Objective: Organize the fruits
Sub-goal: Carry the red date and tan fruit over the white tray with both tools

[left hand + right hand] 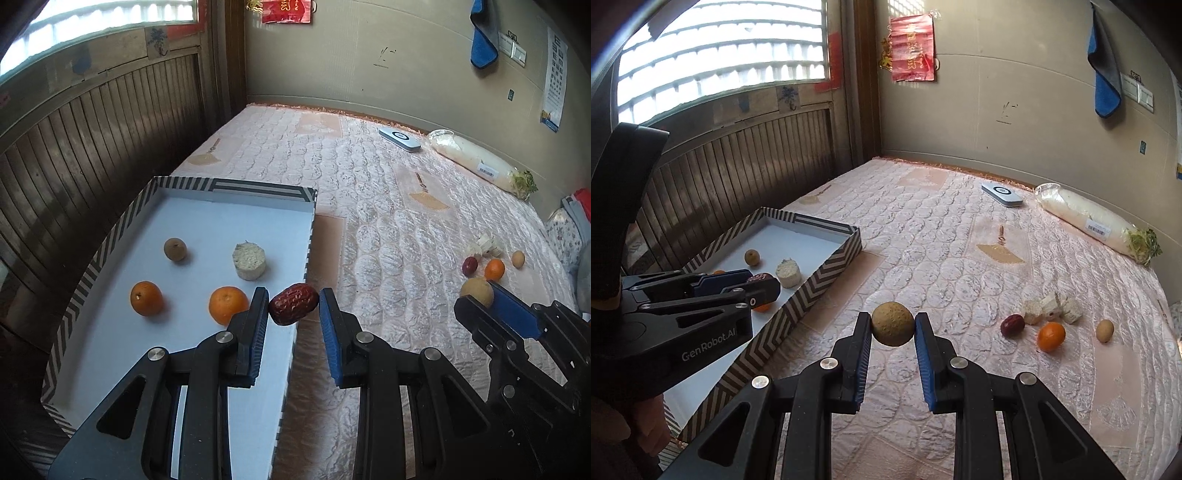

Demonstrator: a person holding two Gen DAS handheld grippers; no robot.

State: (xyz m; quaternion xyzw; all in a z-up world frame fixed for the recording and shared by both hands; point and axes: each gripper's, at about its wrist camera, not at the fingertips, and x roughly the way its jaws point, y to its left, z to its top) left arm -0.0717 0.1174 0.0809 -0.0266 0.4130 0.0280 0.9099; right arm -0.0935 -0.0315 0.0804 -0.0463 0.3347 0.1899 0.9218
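Observation:
My left gripper (293, 308) is shut on a red date (293, 303) and holds it above the right wall of the striped tray (110, 236). In the tray lie two oranges (146, 297), a brown longan (175, 249) and a pale round cake piece (249, 261). My right gripper (892, 328) is shut on a tan round fruit (892, 323), held above the quilt to the right of the tray (827, 273). On the quilt at the right lie another red date (1012, 325), an orange (1051, 336), a small tan longan (1104, 330) and white cake chunks (1052, 308).
A pink quilted bed cover (942, 240) carries everything. A wrapped white radish (1097, 221) and a white flat device (1001, 194) lie at the far side. A wooden slatted wall (738, 173) runs along the left behind the tray.

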